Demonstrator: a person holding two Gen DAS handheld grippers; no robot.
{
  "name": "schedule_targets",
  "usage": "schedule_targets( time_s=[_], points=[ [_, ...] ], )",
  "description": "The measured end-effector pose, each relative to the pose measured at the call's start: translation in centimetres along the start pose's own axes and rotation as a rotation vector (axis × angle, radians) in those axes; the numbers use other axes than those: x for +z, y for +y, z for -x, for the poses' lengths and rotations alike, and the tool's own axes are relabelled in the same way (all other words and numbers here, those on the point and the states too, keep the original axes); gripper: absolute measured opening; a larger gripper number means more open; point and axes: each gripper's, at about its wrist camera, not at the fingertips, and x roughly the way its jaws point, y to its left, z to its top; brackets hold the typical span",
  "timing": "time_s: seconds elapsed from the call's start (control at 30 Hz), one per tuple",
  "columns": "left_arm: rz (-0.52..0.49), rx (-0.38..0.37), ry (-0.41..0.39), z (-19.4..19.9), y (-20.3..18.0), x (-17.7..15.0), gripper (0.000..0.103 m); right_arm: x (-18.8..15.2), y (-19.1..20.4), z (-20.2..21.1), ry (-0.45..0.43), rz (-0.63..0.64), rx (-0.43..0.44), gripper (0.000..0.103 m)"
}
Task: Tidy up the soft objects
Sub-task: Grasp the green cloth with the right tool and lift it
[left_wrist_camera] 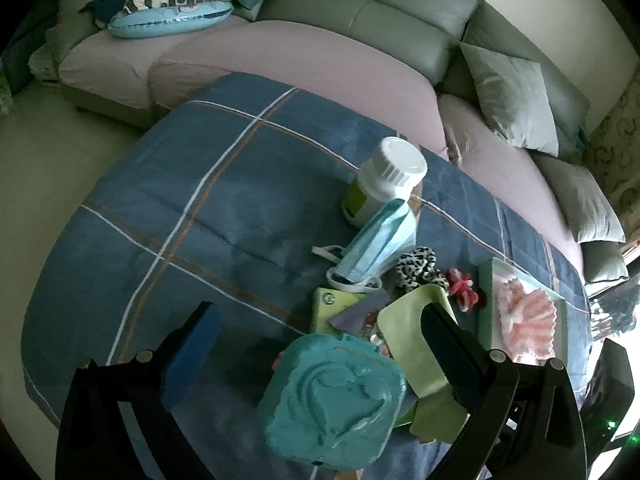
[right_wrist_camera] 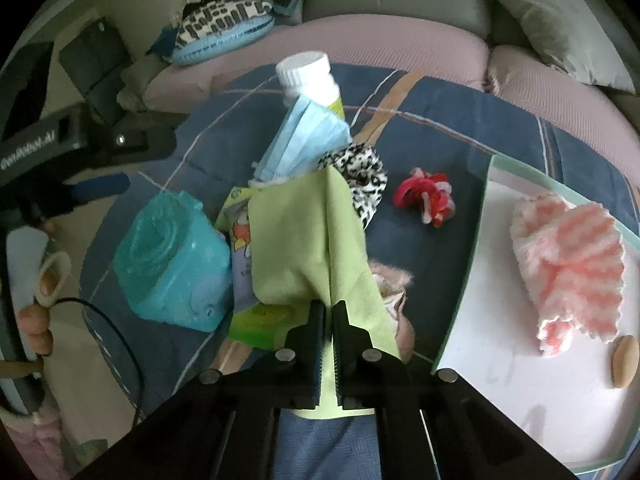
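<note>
On the left side I see my left gripper; its jaws stand wide apart and nothing is pressed between them. It hangs above the teal plastic case, which lies on the blue checked blanket. In the right wrist view this gripper shows at the left edge, beside the same teal case.

More to the middle, the white bottle stands on the blanket, and the blue face mask leans against it. Just in front of the mask lies a green booklet, partly under other things. Beside the mask is the leopard-print scrunchie.

My right gripper has its jaws pressed together on the light green cloth. The cloth goes between the pads and spreads forward over the booklet, and its far corner reaches the scrunchie. In the left wrist view the cloth shows partly behind that gripper's right finger. A pink fluffy thing lies partly under the cloth.

To the right, the red hair tie lies alone on the blanket, apart from the scrunchie. At the far right is the white tray with a greenish rim; in it lie the pink and white knitted piece and a small tan oval thing.
</note>
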Motion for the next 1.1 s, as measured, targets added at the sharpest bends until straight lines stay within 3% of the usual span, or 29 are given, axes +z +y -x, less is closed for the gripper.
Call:
schedule_targets(
  time_s=[0.23, 0.33, 0.63, 0.9, 1.1],
  points=[
    [-0.114, -0.019, 0.099, -1.6, -1.9, 0.6, 0.1, 0.7, -1.1, 1.2, -0.039, -0.038, 0.0, 0.004],
    [-0.147, -0.046, 0.218, -3.7, -2.4, 1.2, 0.1, 1.0, -1.7, 1.6, -0.056, -0.049, -0.006, 0.004],
    [-0.148, -0.046, 0.428, -6.4, -3.6, 3.7, 0.1, 1.7, -3.8, 2.7, -0.109, -0.104, -0.004, 0.004],
    [-0.123, -0.029, 0.65, -10.6, -5.3, 3.0, 0.1, 1.1, -5.6, 4.3, -0.152, -0.146, 0.005, 0.004],
    [-0.096, -0.019, 0.755, -12.9, -6.5, 2.4, 0.1, 0.8, -7.0, 5.1, -0.18, -0.185, 0.015, 0.004]
  ],
)
